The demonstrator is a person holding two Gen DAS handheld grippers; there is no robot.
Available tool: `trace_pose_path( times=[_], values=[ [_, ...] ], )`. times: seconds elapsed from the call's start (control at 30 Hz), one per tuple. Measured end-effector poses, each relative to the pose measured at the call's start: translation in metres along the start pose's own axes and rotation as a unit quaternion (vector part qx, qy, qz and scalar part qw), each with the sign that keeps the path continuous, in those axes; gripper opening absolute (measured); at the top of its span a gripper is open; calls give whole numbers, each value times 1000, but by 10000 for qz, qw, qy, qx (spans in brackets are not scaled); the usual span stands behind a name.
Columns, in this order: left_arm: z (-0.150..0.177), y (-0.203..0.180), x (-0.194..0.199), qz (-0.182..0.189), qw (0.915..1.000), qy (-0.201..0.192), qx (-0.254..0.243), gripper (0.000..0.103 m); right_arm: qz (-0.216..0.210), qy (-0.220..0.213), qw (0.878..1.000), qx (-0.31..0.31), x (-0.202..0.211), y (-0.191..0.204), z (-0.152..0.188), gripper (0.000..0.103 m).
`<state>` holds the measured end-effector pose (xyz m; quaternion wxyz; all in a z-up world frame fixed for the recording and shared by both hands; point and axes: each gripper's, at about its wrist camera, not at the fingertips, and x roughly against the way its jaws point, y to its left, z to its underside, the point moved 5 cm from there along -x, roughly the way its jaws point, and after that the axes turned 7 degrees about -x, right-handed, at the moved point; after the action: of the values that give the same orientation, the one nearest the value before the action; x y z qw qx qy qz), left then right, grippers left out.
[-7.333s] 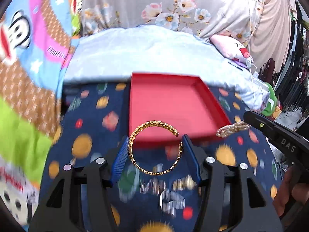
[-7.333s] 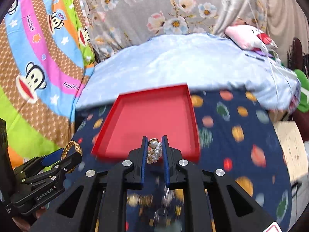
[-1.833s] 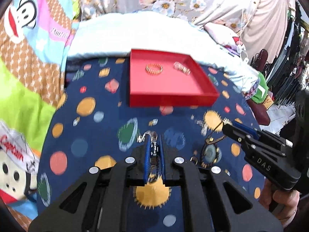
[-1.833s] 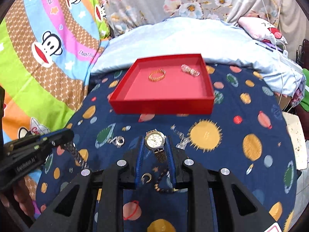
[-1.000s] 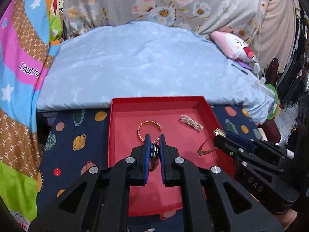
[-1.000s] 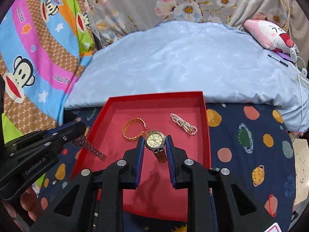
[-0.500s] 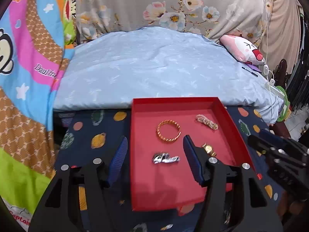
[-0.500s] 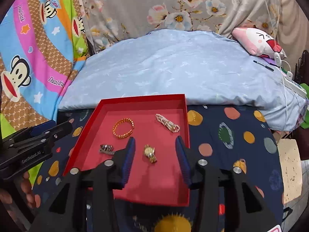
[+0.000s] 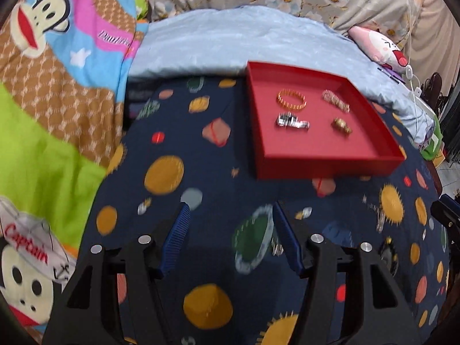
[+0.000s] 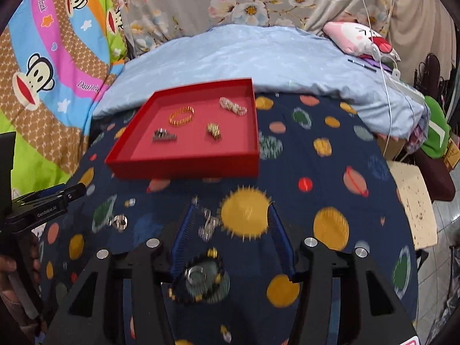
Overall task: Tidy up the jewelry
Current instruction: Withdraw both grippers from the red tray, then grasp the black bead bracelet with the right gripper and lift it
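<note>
Both watches now in red tray, dropped off; left gripper and right gripper fingers wide, empty, back over bedspread; dark bead bracelet likely next

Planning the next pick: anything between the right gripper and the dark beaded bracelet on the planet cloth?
Nothing visible. The dark beaded bracelet lies flat on the cloth, right below the open right gripper. A small silver piece lies just beyond it, also between the fingers, not covering it.
</note>
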<state>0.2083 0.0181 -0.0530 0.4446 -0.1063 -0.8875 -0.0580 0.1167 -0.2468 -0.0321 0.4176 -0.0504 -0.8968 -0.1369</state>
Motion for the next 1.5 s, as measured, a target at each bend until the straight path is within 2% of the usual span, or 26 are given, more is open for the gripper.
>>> trace_pose_path(
  times=[0.13,0.3,0.77,0.9,1.17,1.27,1.5],
  values=[
    [31,-8,0,34,9998,201,-15,58,-15,214,9997,-65,1,-3,26,52],
    [55,-19,-3,70,9993,351,-45,58,-31,377,9992,-158,1,-5,49,52],
    [67,-37,-2,189,9988,444,-105,58,-14,600,9982,-49,-12,2,72,51],
    [72,-36,-4,188,9986,497,-83,58,-64,658,9977,-142,-19,1,74,47],
    [74,-29,-7,153,9985,532,-4,58,-2,740,9970,-222,-34,-4,70,26],
    [74,-29,-8,163,9985,532,5,58,6,775,9968,-209,-39,-3,70,22],
    [72,-28,-10,174,9984,535,16,58,327,663,9972,67,-46,1,65,15]
  ],
)
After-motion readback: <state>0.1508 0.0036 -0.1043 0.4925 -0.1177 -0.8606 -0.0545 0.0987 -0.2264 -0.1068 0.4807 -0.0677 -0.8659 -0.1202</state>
